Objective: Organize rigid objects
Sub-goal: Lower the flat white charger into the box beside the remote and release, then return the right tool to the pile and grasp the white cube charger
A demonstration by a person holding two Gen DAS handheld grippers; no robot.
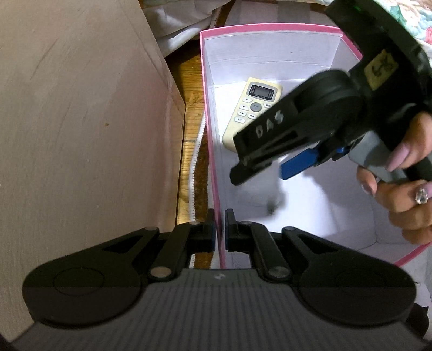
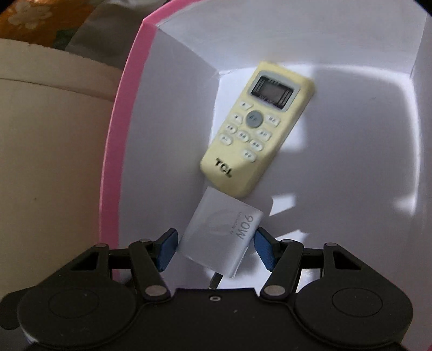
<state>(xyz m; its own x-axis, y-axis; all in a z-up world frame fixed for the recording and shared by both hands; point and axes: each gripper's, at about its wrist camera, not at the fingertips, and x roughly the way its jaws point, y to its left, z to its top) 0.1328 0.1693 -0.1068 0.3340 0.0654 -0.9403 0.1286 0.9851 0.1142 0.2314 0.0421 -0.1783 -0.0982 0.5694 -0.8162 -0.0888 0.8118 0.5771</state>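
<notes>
A pink-rimmed white box [image 1: 270, 27] [image 2: 113, 135] stands open below both grippers. A cream TCL remote [image 1: 253, 108] [image 2: 256, 127] lies face up on its floor, near the far left corner. My left gripper [image 1: 220, 229] is shut on the box's thin left wall, one finger on each side of it. My right gripper [image 2: 216, 248] is shut on a white 90W charger [image 2: 221, 237], its blue pads on the charger's two sides. It hangs inside the box, just short of the remote. In the left wrist view the right gripper [image 1: 259, 172] crosses the box and hides the charger.
A beige cabinet side [image 1: 81, 135] [image 2: 40, 162] stands close on the box's left. Between them runs a strip of wooden floor [image 1: 189, 121] with a white ribbed cord [image 1: 194, 162]. Patterned fabric [image 1: 175, 21] lies behind the box. A person's hand [image 1: 405, 189] holds the right gripper's handle.
</notes>
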